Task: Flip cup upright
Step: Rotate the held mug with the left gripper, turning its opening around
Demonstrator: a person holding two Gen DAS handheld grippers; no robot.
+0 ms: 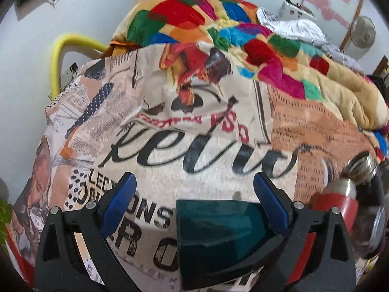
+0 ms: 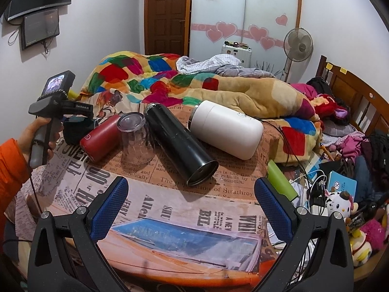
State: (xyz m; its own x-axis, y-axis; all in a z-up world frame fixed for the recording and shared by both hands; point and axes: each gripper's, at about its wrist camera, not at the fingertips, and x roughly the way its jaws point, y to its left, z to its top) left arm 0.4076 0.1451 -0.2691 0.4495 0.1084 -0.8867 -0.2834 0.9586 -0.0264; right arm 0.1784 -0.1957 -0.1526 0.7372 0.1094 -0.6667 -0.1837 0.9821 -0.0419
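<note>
Newsprint cloth (image 2: 170,194), "of Strathroy" legible

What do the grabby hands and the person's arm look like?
Each gripper has a black plastic frame with silver bolts and two blue, bumpy-textured fingers, like the right gripper and left gripper. The left one has a grey handle, a little screen on top and a thin black cable. The person's left hand is bare, with an orange sleeve.

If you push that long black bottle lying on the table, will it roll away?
Probably yes. The long black metal bottle lies on its side, and its round body looks smooth, so a sideways nudge would likely roll it. It might stop soon: the upside-down clear plastic cup and the white flask lie close on either side. It looks stiff, not squashy.
</note>
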